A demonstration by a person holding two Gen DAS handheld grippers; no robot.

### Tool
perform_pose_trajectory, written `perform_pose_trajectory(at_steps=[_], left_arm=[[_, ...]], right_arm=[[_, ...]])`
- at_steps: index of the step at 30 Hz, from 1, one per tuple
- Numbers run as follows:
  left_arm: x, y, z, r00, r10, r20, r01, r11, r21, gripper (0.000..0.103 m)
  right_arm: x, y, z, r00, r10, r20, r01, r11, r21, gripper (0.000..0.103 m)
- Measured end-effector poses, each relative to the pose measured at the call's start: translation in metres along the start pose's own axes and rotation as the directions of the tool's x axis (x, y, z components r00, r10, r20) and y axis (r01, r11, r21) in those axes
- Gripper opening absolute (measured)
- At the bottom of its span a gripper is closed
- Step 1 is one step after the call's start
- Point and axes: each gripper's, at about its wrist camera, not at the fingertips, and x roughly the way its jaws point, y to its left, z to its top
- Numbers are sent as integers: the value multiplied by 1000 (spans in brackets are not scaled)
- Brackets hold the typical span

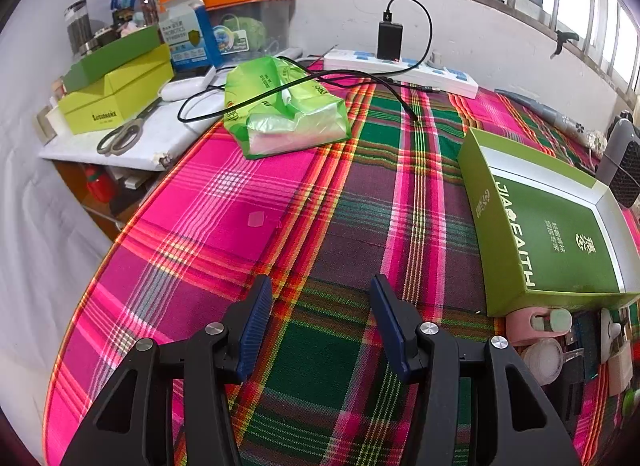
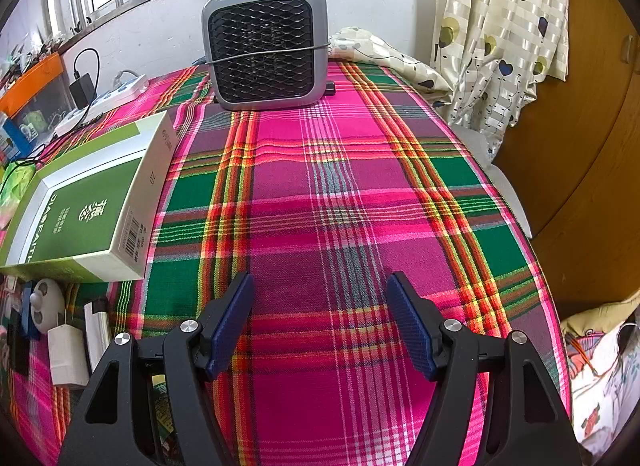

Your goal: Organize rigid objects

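A green and silver box lies flat on the plaid cloth. In front of it sit small items: a pink piece with small bottles, a round white jar, a white charger block, a round white gadget. My left gripper hovers open over bare cloth, left of the box. My right gripper is open too, empty, with the box and small items off to its left.
A grey fan heater stands at the far edge. A green plastic bag, a white power strip with a black adapter and cable lie at the back. A side shelf holds yellow-green boxes and scissors.
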Motion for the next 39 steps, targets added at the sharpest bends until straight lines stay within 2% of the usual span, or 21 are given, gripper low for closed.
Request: perform_pose_trajectory(at_steps=[13, 23, 30, 32, 35, 37, 39], left_arm=[[-14, -6, -15, 999, -42, -18, 43, 998, 52, 50], [-43, -3, -47, 995, -97, -31, 100, 991, 92, 50], [-78, -7, -66, 991, -134, 7, 132, 983, 126, 50], [-89, -11, -72, 989, -143, 25, 138, 979, 149, 50], [-103, -15, -81, 985, -170, 37, 162, 974, 160, 50], [-109, -20, -88, 983, -182, 33, 174, 970, 172, 50], [-113, -28, -97, 984, -179, 26, 170, 965, 198, 50]], right_arm=[[0, 0, 0, 1000, 0, -1, 0, 1000, 0, 69], [0, 0, 0, 1000, 0, -1, 0, 1000, 0, 69], [-3, 0, -2, 1000, 9, -2, -9, 1000, 3, 69], [-12, -3, -10, 1000, 31, 3, -31, 999, 19, 69], [-49, -9, -26, 994, 59, 89, -64, 996, 58, 69], [-72, -8, -37, 989, 58, 133, -66, 996, 53, 69], [-91, -4, -49, 984, 91, 151, -95, 995, 18, 69]])
